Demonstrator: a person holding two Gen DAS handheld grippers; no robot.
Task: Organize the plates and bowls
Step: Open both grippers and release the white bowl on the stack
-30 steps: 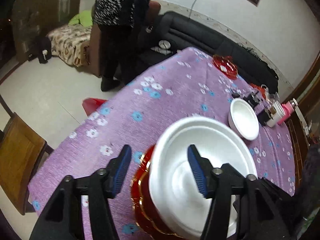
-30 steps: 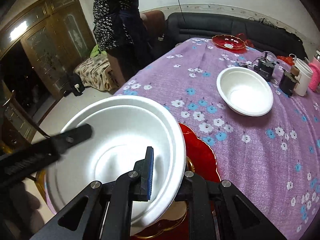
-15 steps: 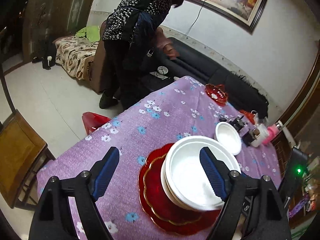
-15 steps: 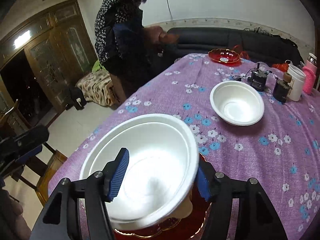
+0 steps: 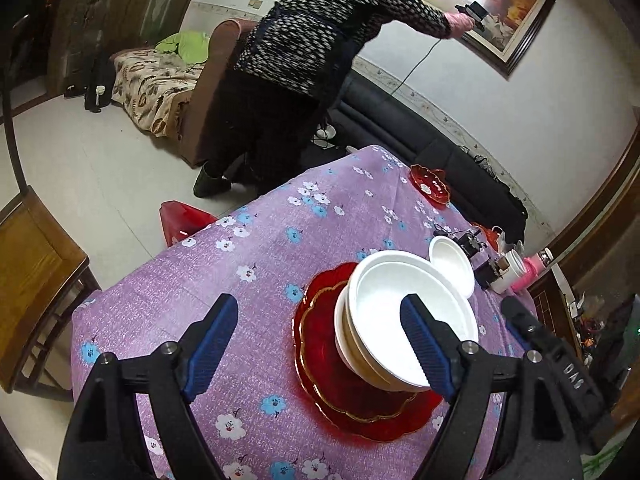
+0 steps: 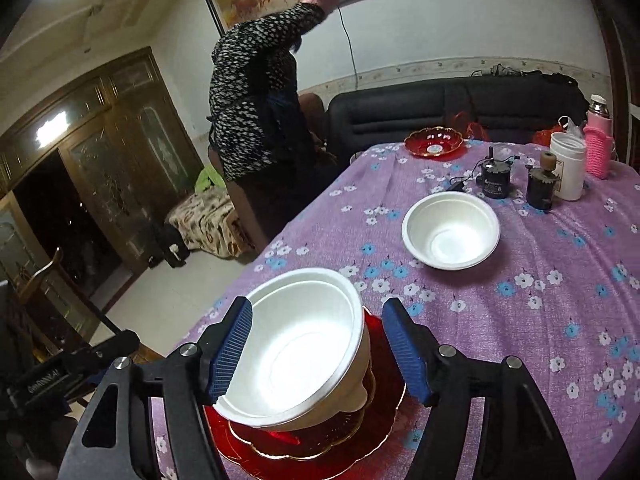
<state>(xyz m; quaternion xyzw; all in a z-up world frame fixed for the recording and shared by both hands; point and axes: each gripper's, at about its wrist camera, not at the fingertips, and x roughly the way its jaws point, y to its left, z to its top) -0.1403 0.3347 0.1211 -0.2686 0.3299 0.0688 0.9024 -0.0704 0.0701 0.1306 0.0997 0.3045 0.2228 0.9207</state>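
Left gripper (image 5: pixel 320 344) fingers spread, empty, over purple floral worktop (image 5: pixel 240 264). Stacked white bowls (image 6: pixel 300 344) sit on red plates (image 6: pixel 384 412). Right gripper (image 6: pixel 320 354) fingers just opened, straddling stack, not gripping. Single white bowl (image 6: pixel 451 236) beyond.

White bowls (image 6: pixel 304 344) stacked on red plates (image 6: pixel 360 440)

Home living/dining room. Table (image 6: pixel 520 320) under a purple floral cloth, black sofa (image 6: pixel 460 108) along the wall behind it, framed painting (image 5: pixel 508 4) hung above. Armchair with patterned throw (image 5: pixel 156 84), carved wooden doors (image 6: pixel 120 152), wooden chair (image 5: pixel 36 280) by the table, tiled floor. A person in a speckled sweater (image 5: pixel 320 40) stands near the sofa. Thermos (image 6: pixel 598 136) and white jar (image 6: pixel 568 166) on the tabletop.
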